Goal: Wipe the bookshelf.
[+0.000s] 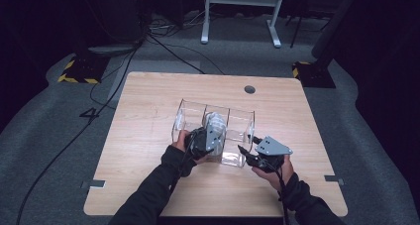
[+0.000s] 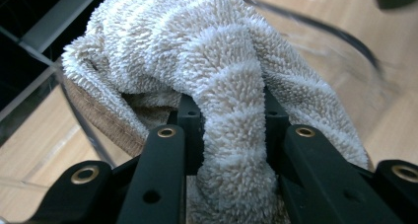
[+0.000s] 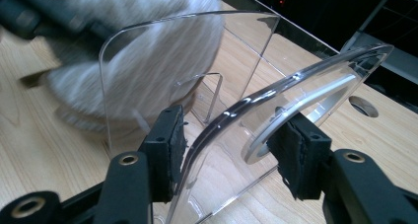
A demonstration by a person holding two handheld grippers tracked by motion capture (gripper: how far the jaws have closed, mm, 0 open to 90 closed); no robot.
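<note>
- High view: grey carpet floor (image 1: 44,136) with black cables (image 1: 173,51) surrounds a light wooden tabletop (image 1: 143,111).
- Clear divided box (image 1: 190,115) sits mid-table, toward the near edge.
- Striped fluffy towel (image 1: 216,127) hangs over the box's middle compartment, clamped by the left gripper (image 2: 227,120).
- Right gripper (image 3: 229,140), jaws apart, straddles the box's end wall without pressing it.

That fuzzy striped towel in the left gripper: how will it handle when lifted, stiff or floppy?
Probably floppy: the towel folds and droops around the left gripper, bunched between its jaws. Likely light for its bulk, given the loose, fluffy pile. Its trailing folds may catch on the clear organizer's walls, since it sits at a compartment edge.
</note>
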